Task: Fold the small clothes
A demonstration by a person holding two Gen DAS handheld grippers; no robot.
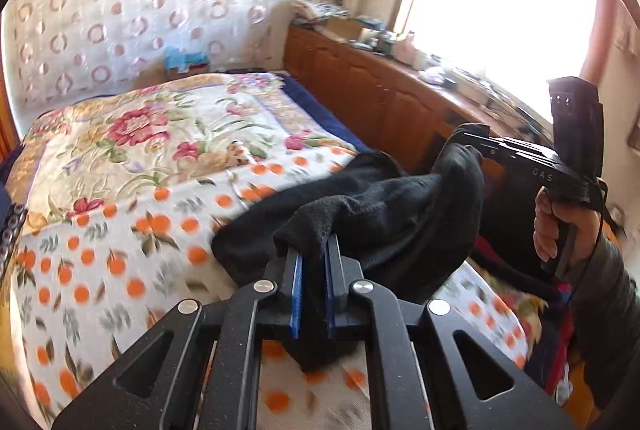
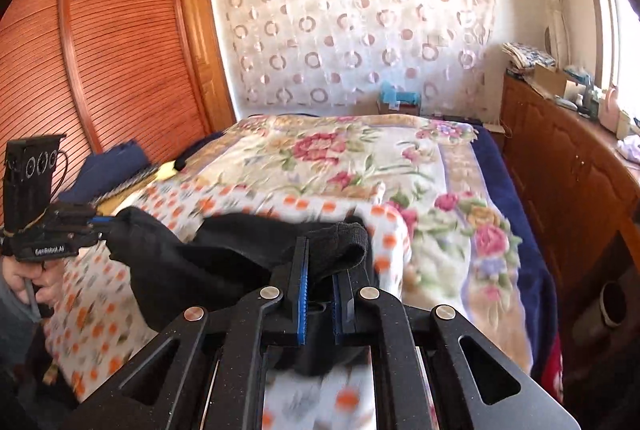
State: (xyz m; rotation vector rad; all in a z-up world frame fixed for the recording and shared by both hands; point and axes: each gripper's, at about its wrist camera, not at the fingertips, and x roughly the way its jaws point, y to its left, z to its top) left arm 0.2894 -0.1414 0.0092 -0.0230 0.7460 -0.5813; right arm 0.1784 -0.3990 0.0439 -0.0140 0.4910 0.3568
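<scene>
Black cloth (image 1: 384, 214); bedspread (image 1: 132, 150) w/ pink flowers; sheet (image 2: 100, 314) white w/ orange dots; curtain (image 2: 352, 22) w/ pink rings.

I can't make out the clutter on the wooden cabinet (image 1: 380, 86); the black garment (image 1: 380, 214) hides my right jaws' tips, and the orange-print blanket (image 2: 100, 330) smears into blur.

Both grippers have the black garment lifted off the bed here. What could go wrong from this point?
1. The left gripper and right gripper each pinch only a bunched edge of the black garment; it could slip free.
2. The garment sags in a crumpled heap between them, so it may land wrinkled on the orange-print blanket.
3. The blanket could snag and lift too.
</scene>
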